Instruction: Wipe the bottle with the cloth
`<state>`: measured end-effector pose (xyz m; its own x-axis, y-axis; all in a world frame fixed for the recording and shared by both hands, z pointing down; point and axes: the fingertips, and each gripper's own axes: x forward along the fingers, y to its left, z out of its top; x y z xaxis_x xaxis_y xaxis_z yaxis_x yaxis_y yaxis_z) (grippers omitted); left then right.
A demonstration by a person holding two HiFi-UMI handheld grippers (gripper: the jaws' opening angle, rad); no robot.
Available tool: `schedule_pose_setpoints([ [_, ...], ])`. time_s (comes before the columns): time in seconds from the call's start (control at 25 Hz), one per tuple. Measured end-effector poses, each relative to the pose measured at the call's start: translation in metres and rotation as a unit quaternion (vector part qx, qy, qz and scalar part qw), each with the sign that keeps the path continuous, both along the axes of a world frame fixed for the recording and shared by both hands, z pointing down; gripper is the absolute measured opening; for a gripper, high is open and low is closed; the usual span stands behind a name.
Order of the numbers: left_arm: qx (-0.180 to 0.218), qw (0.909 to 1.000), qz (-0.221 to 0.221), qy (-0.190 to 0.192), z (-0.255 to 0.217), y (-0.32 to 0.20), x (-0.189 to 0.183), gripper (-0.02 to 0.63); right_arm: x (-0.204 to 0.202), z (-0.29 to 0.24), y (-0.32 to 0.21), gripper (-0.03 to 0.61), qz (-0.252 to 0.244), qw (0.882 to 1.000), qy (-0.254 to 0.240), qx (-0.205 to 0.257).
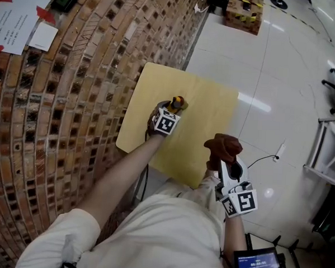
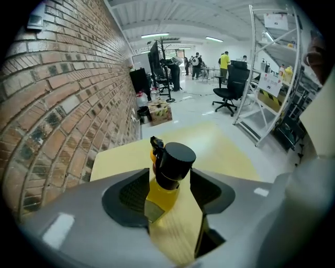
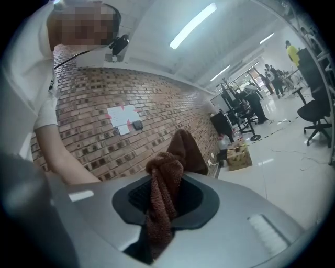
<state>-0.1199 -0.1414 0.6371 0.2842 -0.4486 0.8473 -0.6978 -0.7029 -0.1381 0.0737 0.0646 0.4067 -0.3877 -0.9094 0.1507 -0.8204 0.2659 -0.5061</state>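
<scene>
We see a big brick wall (image 1: 74, 98) on one side and a shiny white floor (image 1: 283, 69) on the other. A yellow desk (image 1: 208, 110) stands right up against the wall. Far off on the floor, by the wall, sits a brown box (image 1: 244, 14). We cannot tell what is in it.

We hold a hand-held gripper in each hand. The left hand-held gripper (image 2: 170, 192) points down at the desk. Its two jaws are spread, one on each side of the bottle. The bottle sits close to one pad, and we can see a bit of desk between the bottle and the other pad.

The right hand-held gripper (image 3: 165, 201) is up in the air by the near edge of the desk, well away from the bottle. It is pinching the brown fluffy cloth (image 3: 163, 193). The cloth is bunched up, and some of it sticks out past the jaw tips.

The bottle (image 2: 161, 194) stands on the desk, nearer the wall side. It is see-through, with yellow liquid inside. We cannot tell how full it is. A round black cap (image 2: 175, 159) is on top.
</scene>
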Motion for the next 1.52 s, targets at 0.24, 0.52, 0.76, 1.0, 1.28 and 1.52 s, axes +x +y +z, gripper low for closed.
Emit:
schedule_pose_setpoints([
  [0.24,0.003,0.9997,-0.025,0.000,0.005,-0.008,-0.001,0.245,0.009,0.017,0.002,0.066,-0.005,1.000,-0.012,-0.011],
  [0.52,0.012,0.9999,-0.009,-0.005,0.000,-0.009,0.007,0.183,0.014,0.035,-0.002,0.066,-0.021,0.999,-0.023,-0.021],
  [0.76,0.001,0.9992,-0.019,0.036,-0.006,-0.002,0.010,0.170,0.015,0.040,-0.010,0.066,-0.035,0.999,-0.024,-0.024],
  [1.0,0.006,0.9931,-0.043,0.108,-0.016,0.004,0.017,0.167,0.018,0.050,-0.021,0.066,-0.054,0.998,-0.021,-0.033],
  [1.28,0.023,0.9686,-0.117,0.218,-0.027,0.002,0.013,0.163,-0.002,0.075,-0.038,0.066,-0.089,0.994,0.000,-0.060],
  [1.52,0.041,0.9641,-0.107,0.239,-0.027,0.012,0.011,0.164,-0.027,0.104,-0.067,0.066,-0.087,0.992,0.010,-0.088],
])
